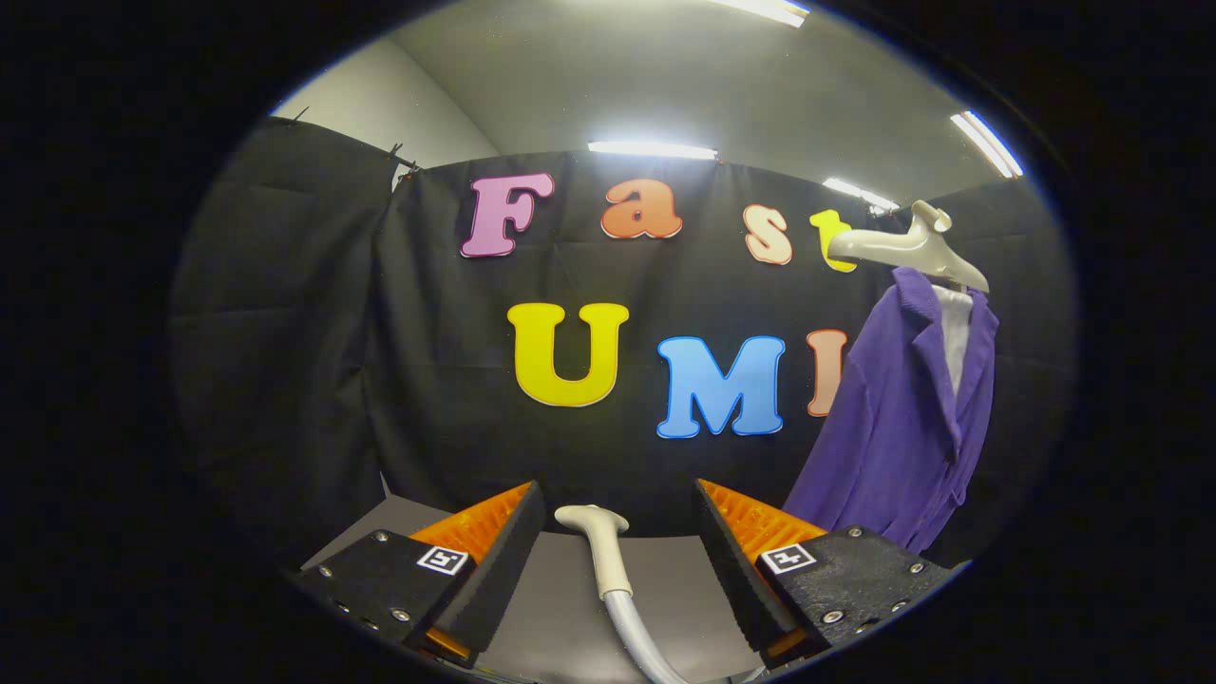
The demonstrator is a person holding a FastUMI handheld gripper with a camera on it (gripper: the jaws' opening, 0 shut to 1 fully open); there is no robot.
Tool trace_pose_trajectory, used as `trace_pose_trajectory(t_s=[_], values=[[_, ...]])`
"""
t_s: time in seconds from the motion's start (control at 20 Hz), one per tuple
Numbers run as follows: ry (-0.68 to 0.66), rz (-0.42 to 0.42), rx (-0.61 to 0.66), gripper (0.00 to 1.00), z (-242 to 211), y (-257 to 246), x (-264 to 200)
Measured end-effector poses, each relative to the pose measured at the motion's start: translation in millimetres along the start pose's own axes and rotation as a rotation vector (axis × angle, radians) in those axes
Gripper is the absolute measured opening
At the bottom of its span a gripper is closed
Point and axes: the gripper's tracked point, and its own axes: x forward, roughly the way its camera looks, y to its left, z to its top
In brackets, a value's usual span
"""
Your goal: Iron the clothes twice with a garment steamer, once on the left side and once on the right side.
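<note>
A purple coat (893, 427) hangs on a cream hanger (907, 245) off to the right, beyond my right finger, with a white lining showing at its collar. The cream garment steamer head (598, 546) lies on the grey tabletop (665, 579) between my two fingers, its grey hose (636, 636) trailing back toward me. My gripper (619, 518) is open, its orange and black fingers (494, 546) standing wide on both sides of the steamer handle without touching it.
Black cloth walls close the booth behind and to the left of the table. The table's far edge meets the cloth just beyond the steamer head. Ceiling lights shine above.
</note>
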Motion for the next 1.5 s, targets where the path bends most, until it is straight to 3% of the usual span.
trace_pose_trajectory(t_s=[0.45,0.65,0.95,1.05,1.2,1.35,1.5], values=[[0.348,0.006,0.069,0.96,-93.3,13.9,130.2],[0.494,0.027,0.079,0.96,-139.2,19.2,162.4],[0.634,0.04,0.215,0.93,-176.1,21.8,177.7],[0.67,0.041,0.237,0.88,-183.9,26.3,175.1],[0.655,0.038,0.284,0.66,-188.3,21.6,182.1],[0.652,0.056,0.369,0.58,-185.8,25.0,179.6],[0.538,0.032,0.311,0.45,-171.6,15.4,174.6]])
